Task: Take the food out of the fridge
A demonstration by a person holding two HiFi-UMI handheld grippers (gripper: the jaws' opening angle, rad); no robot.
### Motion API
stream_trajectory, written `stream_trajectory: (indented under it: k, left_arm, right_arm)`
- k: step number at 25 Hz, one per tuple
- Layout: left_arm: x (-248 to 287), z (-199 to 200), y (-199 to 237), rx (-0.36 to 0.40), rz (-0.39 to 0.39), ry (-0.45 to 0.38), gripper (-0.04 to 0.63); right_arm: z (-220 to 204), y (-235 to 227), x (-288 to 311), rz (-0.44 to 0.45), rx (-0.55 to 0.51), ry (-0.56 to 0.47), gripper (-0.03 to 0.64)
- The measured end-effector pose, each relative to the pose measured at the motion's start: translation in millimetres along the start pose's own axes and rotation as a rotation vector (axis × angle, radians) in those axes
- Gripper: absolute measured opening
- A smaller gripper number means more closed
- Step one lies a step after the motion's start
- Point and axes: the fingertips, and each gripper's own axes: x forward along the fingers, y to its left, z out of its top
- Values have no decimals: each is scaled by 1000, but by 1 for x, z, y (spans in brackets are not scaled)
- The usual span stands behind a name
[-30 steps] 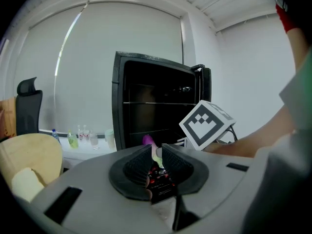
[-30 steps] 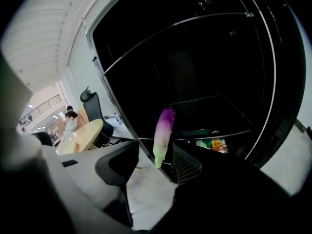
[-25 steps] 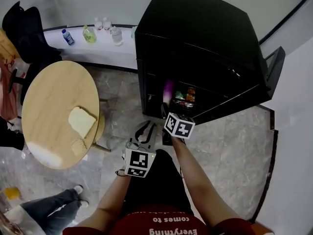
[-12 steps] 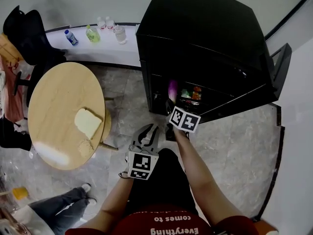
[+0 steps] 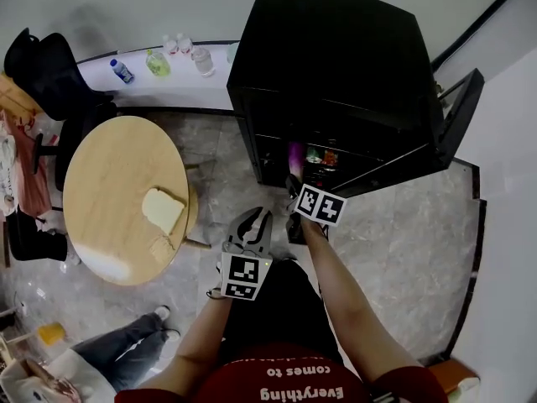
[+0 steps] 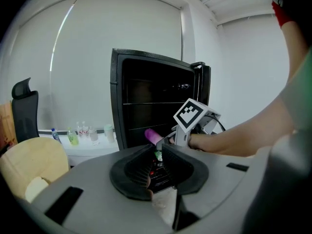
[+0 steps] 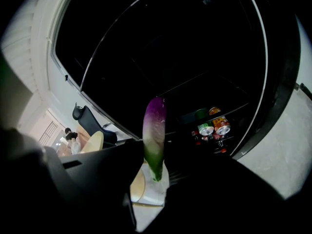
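Observation:
The black fridge (image 5: 336, 65) stands open, with its door (image 5: 457, 116) swung out to the right. A purple and green eggplant (image 5: 294, 153) stands upright in front of the low shelf. My right gripper (image 5: 293, 180) is shut on it after its jaws have just been closing. In the right gripper view the eggplant (image 7: 154, 135) rises from between the dark jaws of the right gripper (image 7: 155, 175). My left gripper (image 5: 254, 219) hangs lower left of it, its jaws a narrow gap apart with nothing between them. From the left gripper (image 6: 159, 156) I see the eggplant (image 6: 152, 135) ahead.
Drink cans (image 7: 214, 126) lie on the fridge's low shelf. A round wooden table (image 5: 109, 175) at the left carries a slice of bread (image 5: 163, 210). Bottles (image 5: 158, 61) line a white ledge behind it, next to a black chair (image 5: 42, 57). A person's leg (image 5: 126, 355) shows at the lower left.
Both grippers have risen a little in front of the fridge. The right gripper has rolled somewhat, and the eggplant stays in it.

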Motion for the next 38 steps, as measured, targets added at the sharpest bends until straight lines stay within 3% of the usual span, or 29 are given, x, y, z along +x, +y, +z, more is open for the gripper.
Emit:
stream_trajectory:
  k: [6,12,19,26,30,33,38]
  left_arm:
    - [-18,37,-14,25,-50,43,48]
    - [-27,66,-15,28,-52,35,48]
    - [-49,83,-18,-15,-102,13,48]
    - [-75,99,-30,-33,-239,-35,48]
    - [-93,117,-45,-44,-352,-95,48]
    - [-107,137,-56,-34,-406,-154,48]
    - [-123,156,-64,-3,-409,-189,48]
  right_arm:
    - [-3,21,-47,26,52,72,137]
    - [-4,38,-77,42,63,111,137]
    - [-4,68,-115,176,186,122,137]
    - [1,103,-163,409,362,127,137]
    - [8,124,-193,594,446,143,137]
    - [22,143,-218,744,438,118,137]
    - [47,167,-260,943,393,19,137]
